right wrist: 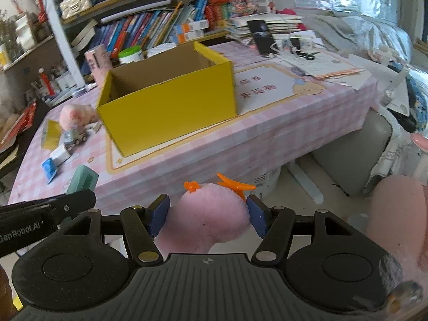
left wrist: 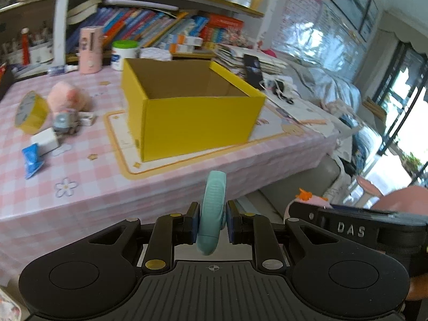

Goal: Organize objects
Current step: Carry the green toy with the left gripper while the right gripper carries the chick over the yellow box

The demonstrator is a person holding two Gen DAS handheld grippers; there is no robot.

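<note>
An open yellow cardboard box (left wrist: 192, 123) stands on the pink checked table; it also shows in the right wrist view (right wrist: 168, 107), and looks empty inside. My left gripper (left wrist: 212, 226) is shut on a teal ring-shaped object (left wrist: 212, 208), held in front of the table's near edge. My right gripper (right wrist: 208, 218) is shut on a pink plush toy (right wrist: 206, 219) with orange feet, also off the table's near edge. The left gripper with the teal object (right wrist: 81, 182) shows at the left of the right wrist view.
Left of the box lie a pink plush (left wrist: 69, 97), a yellow tape roll (left wrist: 30, 112), a toy car (left wrist: 65, 121), a white box (left wrist: 45, 140) and a blue packet (left wrist: 32, 157). Books, bottles and a phone (right wrist: 260, 36) crowd the table's back. A grey seat (right wrist: 355, 155) stands right.
</note>
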